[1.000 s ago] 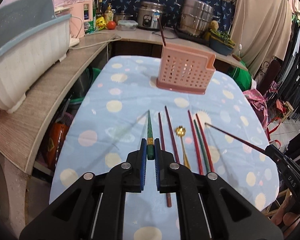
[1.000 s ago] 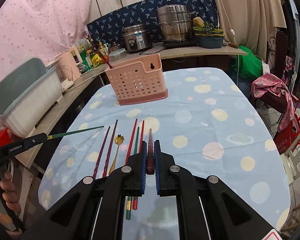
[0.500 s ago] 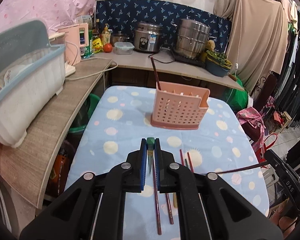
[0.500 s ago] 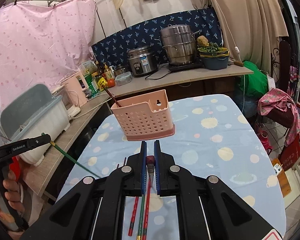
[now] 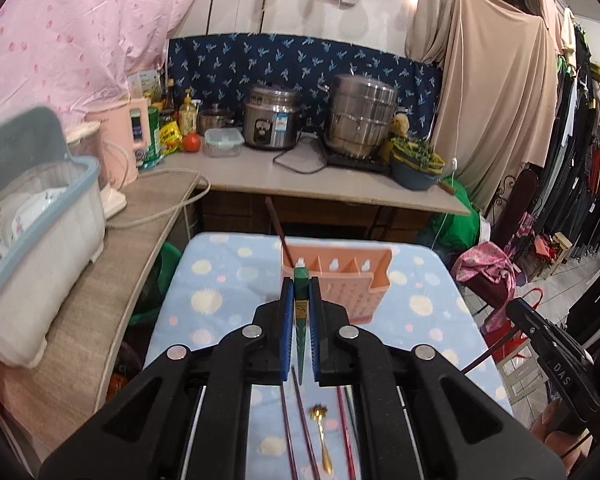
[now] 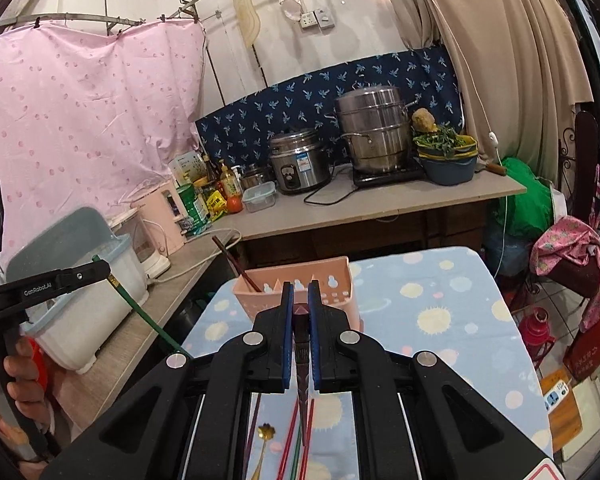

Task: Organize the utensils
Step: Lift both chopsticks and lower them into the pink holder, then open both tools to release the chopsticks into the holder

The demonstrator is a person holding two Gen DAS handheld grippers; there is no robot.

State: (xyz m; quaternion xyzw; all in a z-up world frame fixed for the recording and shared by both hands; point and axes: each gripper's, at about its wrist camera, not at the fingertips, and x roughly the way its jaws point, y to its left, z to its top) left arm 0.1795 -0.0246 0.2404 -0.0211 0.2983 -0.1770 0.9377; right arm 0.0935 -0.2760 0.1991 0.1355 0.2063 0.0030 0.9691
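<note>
Behind both tongs [image 5: 300, 304] [image 6: 298, 308] — each clamping a chopstick [image 5: 301, 280] [image 6: 300, 312] — stands the pink caddy [image 5: 352, 276].

White lettering "GenRobotAI" runs along the black arm of the left gripper [image 6: 88, 275], seen from the right wrist view. The letters "DAS" show in white on the black body of the right gripper [image 5: 516, 312], seen from the left wrist view
</note>
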